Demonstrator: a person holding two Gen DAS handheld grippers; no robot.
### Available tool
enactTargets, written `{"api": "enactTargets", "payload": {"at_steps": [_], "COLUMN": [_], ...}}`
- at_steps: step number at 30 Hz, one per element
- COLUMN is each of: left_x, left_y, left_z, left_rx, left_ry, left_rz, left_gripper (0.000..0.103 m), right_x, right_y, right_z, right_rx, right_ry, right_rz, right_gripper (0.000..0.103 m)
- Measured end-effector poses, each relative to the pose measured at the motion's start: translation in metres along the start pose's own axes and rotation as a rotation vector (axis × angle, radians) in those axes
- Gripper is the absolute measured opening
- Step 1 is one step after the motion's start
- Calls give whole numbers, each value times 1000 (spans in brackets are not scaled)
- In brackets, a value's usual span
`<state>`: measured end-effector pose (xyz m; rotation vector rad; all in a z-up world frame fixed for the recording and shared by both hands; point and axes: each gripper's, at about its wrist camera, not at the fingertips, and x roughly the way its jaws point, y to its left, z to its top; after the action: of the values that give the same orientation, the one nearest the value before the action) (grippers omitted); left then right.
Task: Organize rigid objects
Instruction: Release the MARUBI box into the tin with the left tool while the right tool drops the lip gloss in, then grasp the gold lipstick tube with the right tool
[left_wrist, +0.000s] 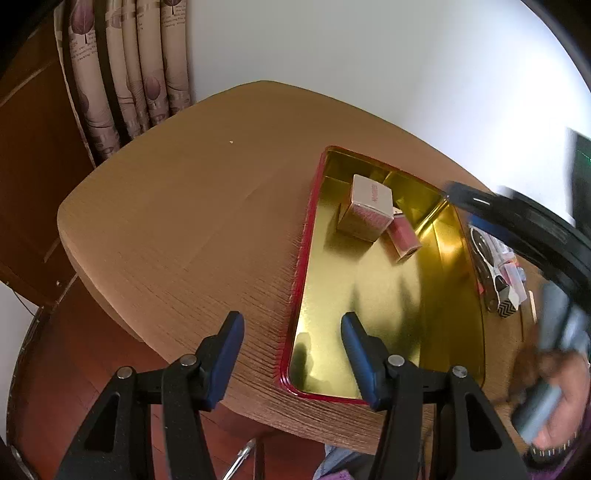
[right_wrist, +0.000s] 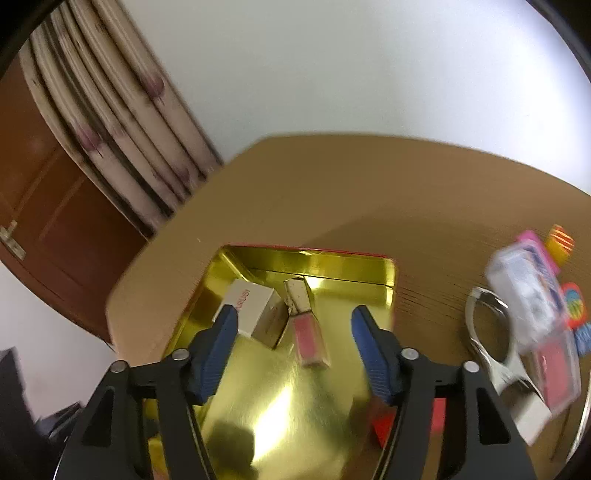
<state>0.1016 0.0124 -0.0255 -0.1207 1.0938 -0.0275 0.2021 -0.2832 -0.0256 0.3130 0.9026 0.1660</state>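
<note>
My right gripper (right_wrist: 293, 325) hangs wide and empty over the pink lip-gloss tube (right_wrist: 309, 334) lying mid-frame in the gold tin (right_wrist: 384, 266) beside the white box (right_wrist: 253, 308); a careless retreat could clip either.

One gold tin tray (right_wrist: 332, 260) with a red rim sat on one wooden table (left_wrist: 192, 206). Inside the tray lay two things: one small white and gold box (right_wrist: 255, 306) and one pink lip gloss tube (right_wrist: 308, 334). Two grippers showed, the left gripper (left_wrist: 291, 356) and the right gripper (right_wrist: 295, 354), each with two blue-padded fingers. Beside the tray lay one loose pile of small packaged items (right_wrist: 535, 314); blur made an exact count impossible, though at least four showed. One patterned curtain (left_wrist: 122, 70) hung behind.
</note>
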Motion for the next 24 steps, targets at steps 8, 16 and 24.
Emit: {"api": "enactTargets", "payload": {"at_steps": [8, 16, 24], "left_x": [-5, -5, -21], "left_y": [-20, -53, -43], "left_z": [-11, -23, -16], "left_rx": [59, 156, 141], "left_ry": [-16, -18, -112], "left_rz": [6, 62, 210], "left_gripper": [56, 60, 60], "right_x": [-106, -112, -73], "right_y": [-126, -192, -196], "right_z": [-72, -85, -78], "right_rx": [44, 133, 80], "right_ry": [-19, 60, 152], "right_rz": [-402, -411, -445], "right_gripper": [79, 79, 32]}}
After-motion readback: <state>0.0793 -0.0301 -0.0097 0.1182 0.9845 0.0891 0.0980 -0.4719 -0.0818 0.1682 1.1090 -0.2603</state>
